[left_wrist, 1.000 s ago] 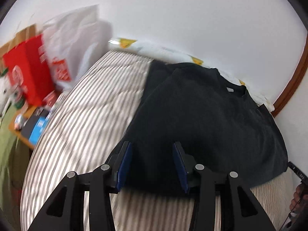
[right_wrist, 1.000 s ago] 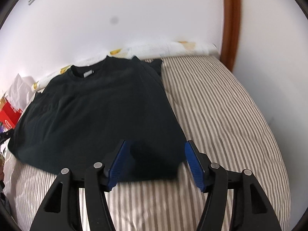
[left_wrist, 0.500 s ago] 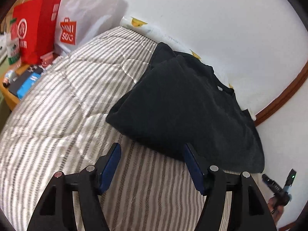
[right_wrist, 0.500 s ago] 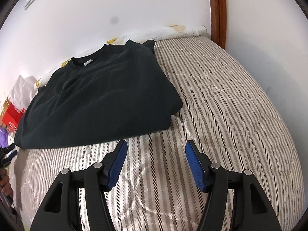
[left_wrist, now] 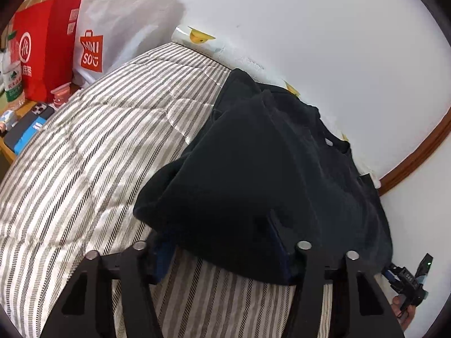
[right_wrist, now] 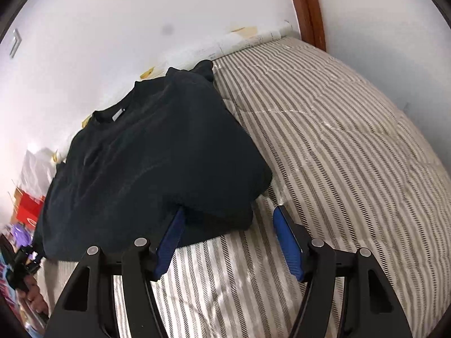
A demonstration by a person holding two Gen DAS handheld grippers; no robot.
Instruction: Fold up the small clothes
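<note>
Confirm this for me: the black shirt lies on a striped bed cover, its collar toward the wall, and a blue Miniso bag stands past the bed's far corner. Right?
Not quite. The Miniso bag is white with a red logo, as the left wrist view shows; beside it stands a red bag. The rest holds: the black shirt lies on the striped bed cover, collar toward the wall.

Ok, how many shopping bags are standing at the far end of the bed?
2. A red bag stands at the bed's far left corner, and a white Miniso bag stands right beside it against the wall. Another may be hidden behind them.
</note>
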